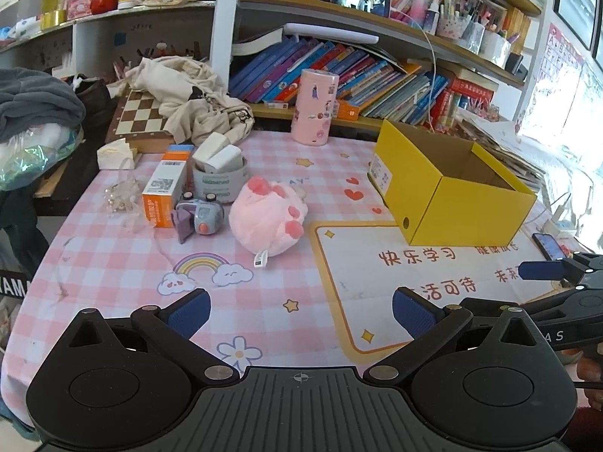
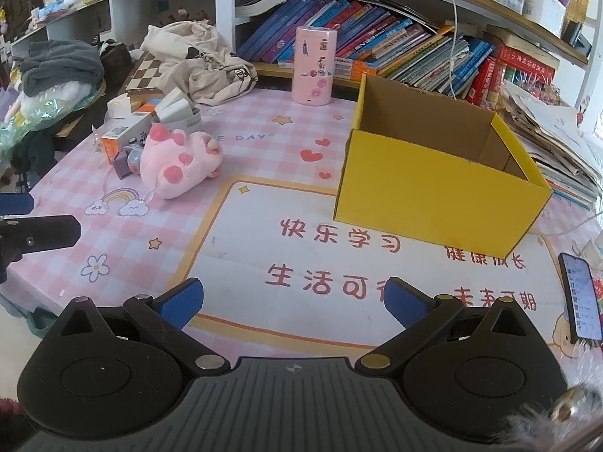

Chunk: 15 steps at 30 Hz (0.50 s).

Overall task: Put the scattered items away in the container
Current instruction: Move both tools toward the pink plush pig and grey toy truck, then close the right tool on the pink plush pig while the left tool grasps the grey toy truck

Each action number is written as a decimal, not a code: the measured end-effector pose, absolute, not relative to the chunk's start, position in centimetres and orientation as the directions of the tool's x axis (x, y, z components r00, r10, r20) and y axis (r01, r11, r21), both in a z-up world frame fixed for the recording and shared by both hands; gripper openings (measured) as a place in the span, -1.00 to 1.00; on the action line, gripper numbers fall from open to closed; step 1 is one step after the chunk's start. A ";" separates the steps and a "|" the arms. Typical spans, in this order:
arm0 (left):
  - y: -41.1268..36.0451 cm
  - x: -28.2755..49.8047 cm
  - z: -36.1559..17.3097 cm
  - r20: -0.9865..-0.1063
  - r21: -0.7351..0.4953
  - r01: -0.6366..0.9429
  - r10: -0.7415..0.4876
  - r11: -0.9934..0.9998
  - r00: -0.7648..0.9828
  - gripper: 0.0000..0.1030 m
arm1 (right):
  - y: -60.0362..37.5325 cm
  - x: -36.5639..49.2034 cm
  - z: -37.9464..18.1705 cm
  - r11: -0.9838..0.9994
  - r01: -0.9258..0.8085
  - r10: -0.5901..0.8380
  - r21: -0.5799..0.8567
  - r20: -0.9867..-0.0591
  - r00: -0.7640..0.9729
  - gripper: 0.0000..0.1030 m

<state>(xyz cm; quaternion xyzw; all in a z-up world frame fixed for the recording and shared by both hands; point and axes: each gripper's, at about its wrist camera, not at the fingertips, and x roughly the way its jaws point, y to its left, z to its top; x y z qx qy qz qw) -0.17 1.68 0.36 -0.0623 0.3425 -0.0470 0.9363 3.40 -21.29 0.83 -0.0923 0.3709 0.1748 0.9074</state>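
Left wrist view: the left claw (image 1: pixel 301 314) hovers low over the worktop (image 1: pixel 264 301), jaws spread wide and holding nothing, aimed toward the clutter at about 11 o'clock. That clutter sits bunched together: a pink plush (image 1: pixel 267 218) lies on its side with its paw pads up, a small grey toy (image 1: pixel 201 216) just beside it at 9 o'clock, an orange carton (image 1: pixel 164 192) flat behind that, and a grey tub (image 1: pixel 218 180) stuffed with white packets. None of it is in the box yet.

The yellow box (image 1: pixel 452 188) stands open-topped at 2 o'clock, well apart from the pile and apparently empty, so anything picked can be dropped straight in from above. A pink canister (image 1: pixel 314 107) stands upright at 12 o'clock near the bookshelf.

The right wrist view shows the right claw (image 2: pixel 294 301) likewise spread and empty, pointed at the box's near wall (image 2: pixel 433 196). A phone (image 2: pixel 580 297) lies at 3 o'clock by the worktop edge. The plush looks the easiest first pick: soft, nearest, unobstructed.
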 end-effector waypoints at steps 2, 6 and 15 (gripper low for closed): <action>1.9 -0.1 0.3 -0.635 -0.152 0.037 -0.127 0.988 0.762 1.00 | -21.0 3.5 1.0 0.919 -0.394 0.258 -0.036 -0.701 0.665 0.99; 2.2 0.2 0.1 -0.642 -0.155 0.019 -0.116 0.988 0.758 1.00 | -20.5 3.7 1.0 0.910 -0.413 0.270 -0.037 -0.702 0.659 0.97; 2.7 0.5 -0.3 -0.658 -0.125 -0.007 -0.078 0.992 0.749 1.00 | -18.8 4.7 0.6 0.877 -0.481 0.327 -0.028 -0.699 0.636 0.97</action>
